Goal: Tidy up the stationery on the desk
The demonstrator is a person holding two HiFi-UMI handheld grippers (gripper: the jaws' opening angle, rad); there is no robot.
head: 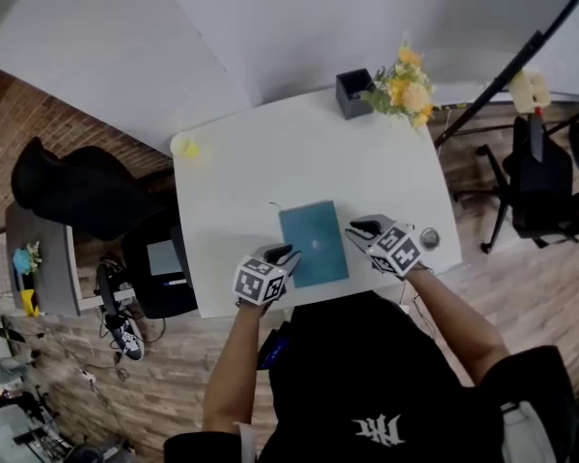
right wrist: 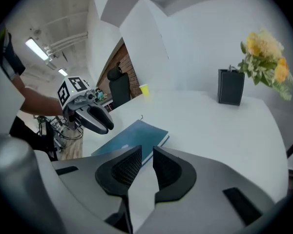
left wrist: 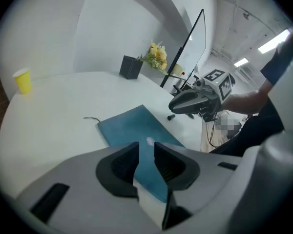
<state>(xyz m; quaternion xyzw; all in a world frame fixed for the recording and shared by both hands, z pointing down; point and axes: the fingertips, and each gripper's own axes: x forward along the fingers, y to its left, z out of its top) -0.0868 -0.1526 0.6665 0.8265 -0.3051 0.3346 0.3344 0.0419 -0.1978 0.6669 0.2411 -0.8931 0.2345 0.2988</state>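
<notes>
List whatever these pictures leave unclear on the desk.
Head view: round grey object, too small to identify.
All views: black holder, interior too dark.
Left gripper view: thin dark strand at the teal notebook, too fine to name.
Head view: desk, near edge partly covered by the person.

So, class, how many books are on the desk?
1: the book lies flat and closed near the desk's near edge. None seems hidden.

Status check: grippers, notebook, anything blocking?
Left gripper open, empty. Right gripper open, empty. Notebook closed, flat on desk between them, not gripped. Nothing blocking it.
</notes>
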